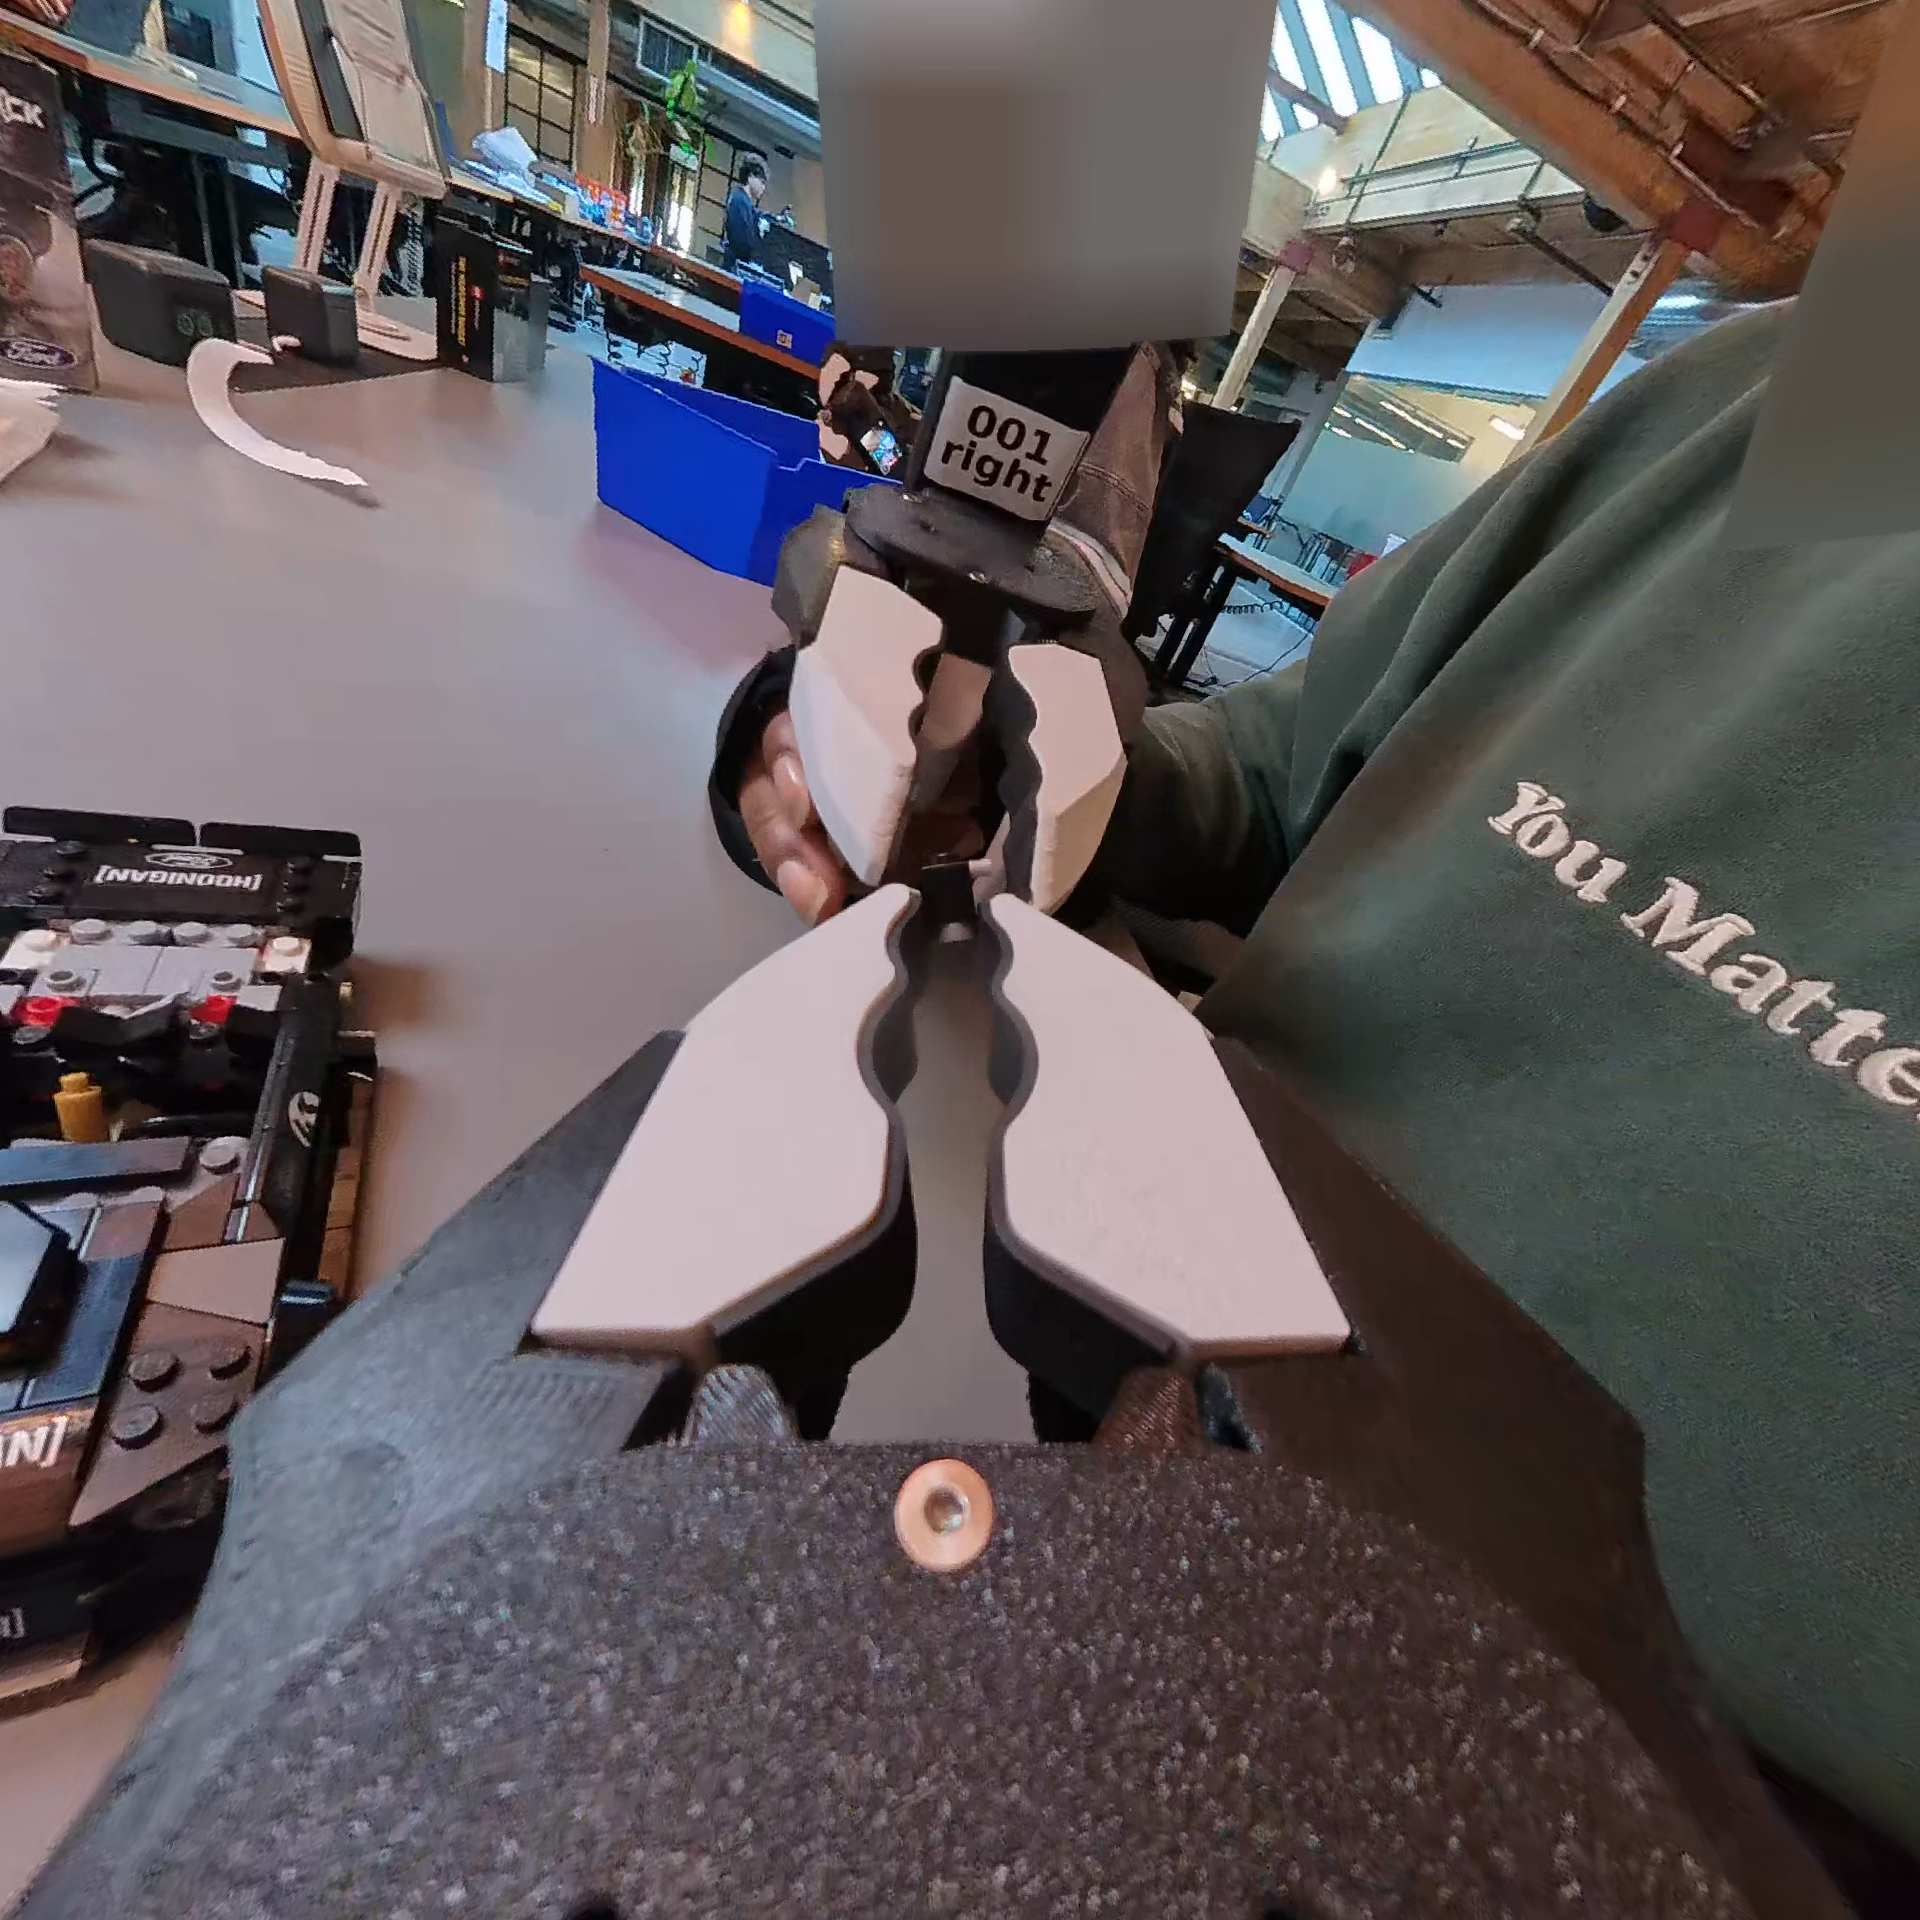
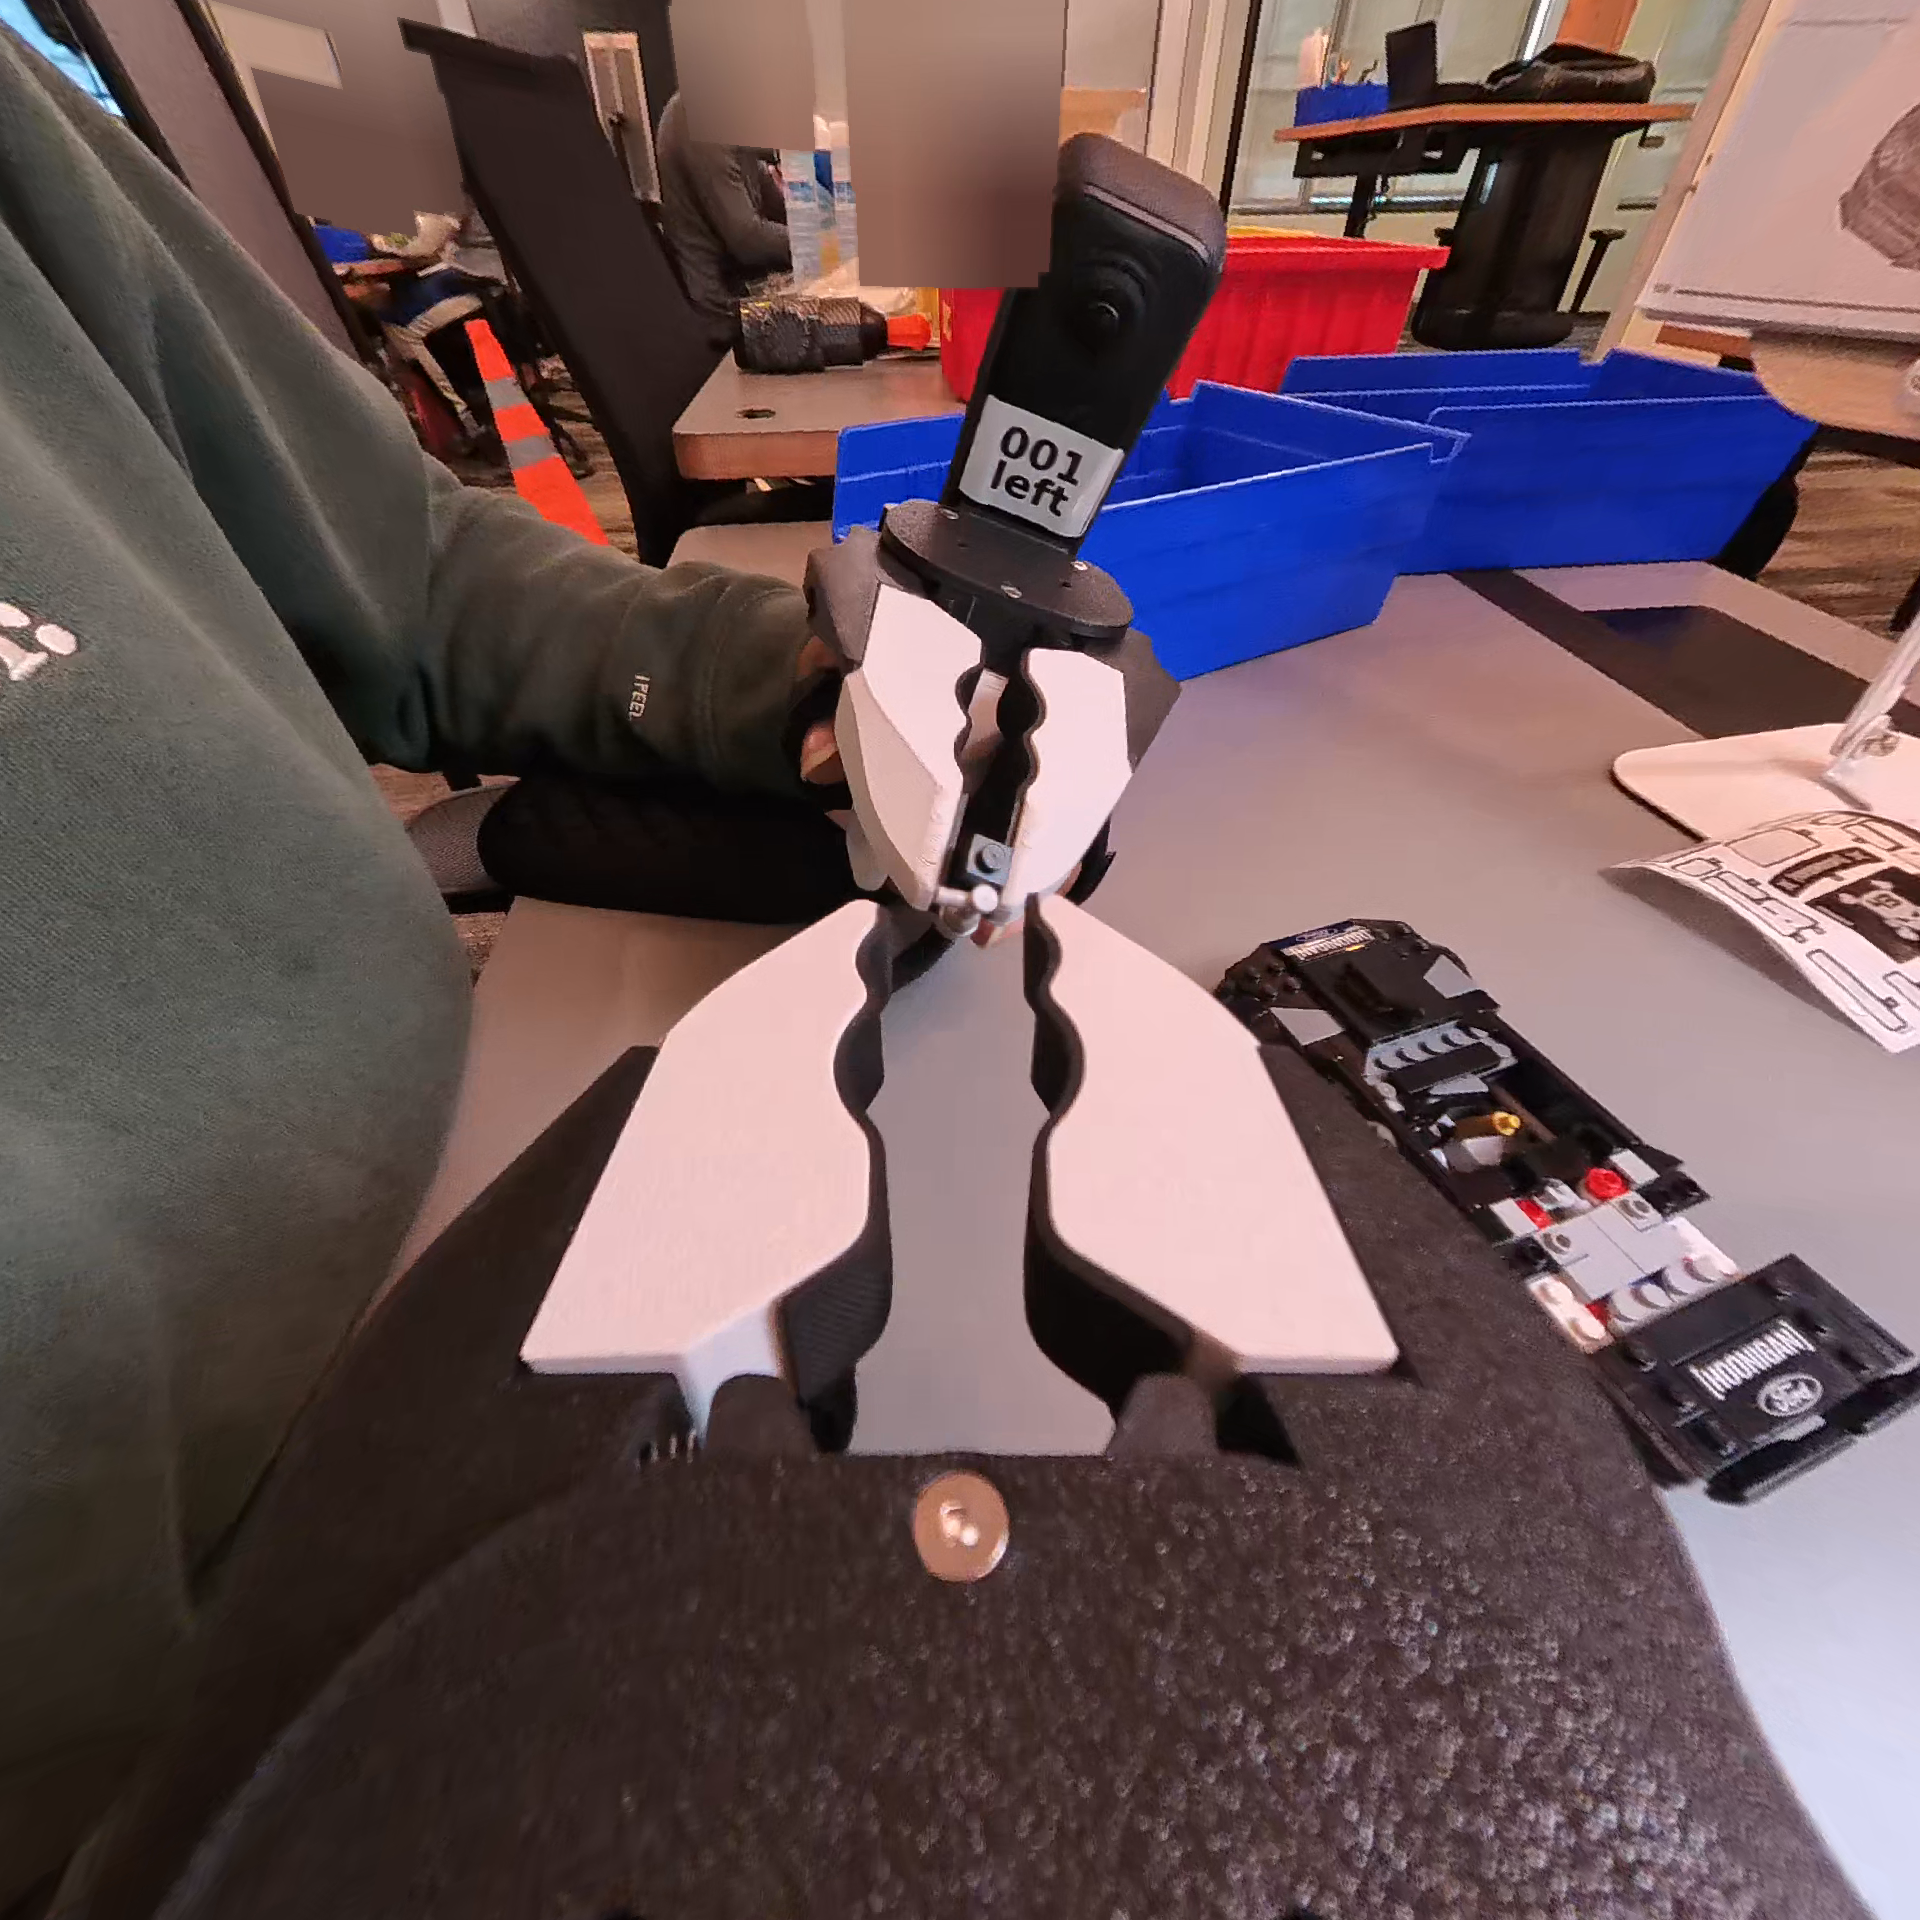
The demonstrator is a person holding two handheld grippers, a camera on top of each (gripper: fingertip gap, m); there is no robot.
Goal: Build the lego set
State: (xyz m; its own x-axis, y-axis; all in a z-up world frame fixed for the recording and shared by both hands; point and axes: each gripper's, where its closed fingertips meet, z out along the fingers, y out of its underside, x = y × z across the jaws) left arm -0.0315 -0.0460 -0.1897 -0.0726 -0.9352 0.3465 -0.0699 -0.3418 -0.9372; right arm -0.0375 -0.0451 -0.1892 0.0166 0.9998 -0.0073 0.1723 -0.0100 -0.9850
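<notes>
Bare grey table [image 2: 1382,831] lies open between the grippers and the blue bins [image 2: 1278,551]. The half-built black car [image 2: 1538,1174] blocks one side, an instruction sheet [image 2: 1808,914] lies beyond it, and the person's green sleeve [image 2: 499,644] closes off the other.

Two grippers meet tip to tip over the worktop [image 2: 1455,831].
Left gripper [image 2: 982,883] pinches a small grey piece [image 2: 987,857]; right gripper [image 2: 956,925] jaws parted; black car [image 2: 1558,1164] lies right.

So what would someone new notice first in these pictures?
Two handheld grippers meet tip to tip in mid-air above the grey table: the left gripper pinches a small dark Lego piece, the right gripper closing in. Beside them lies the half-built black Lego car.
</notes>
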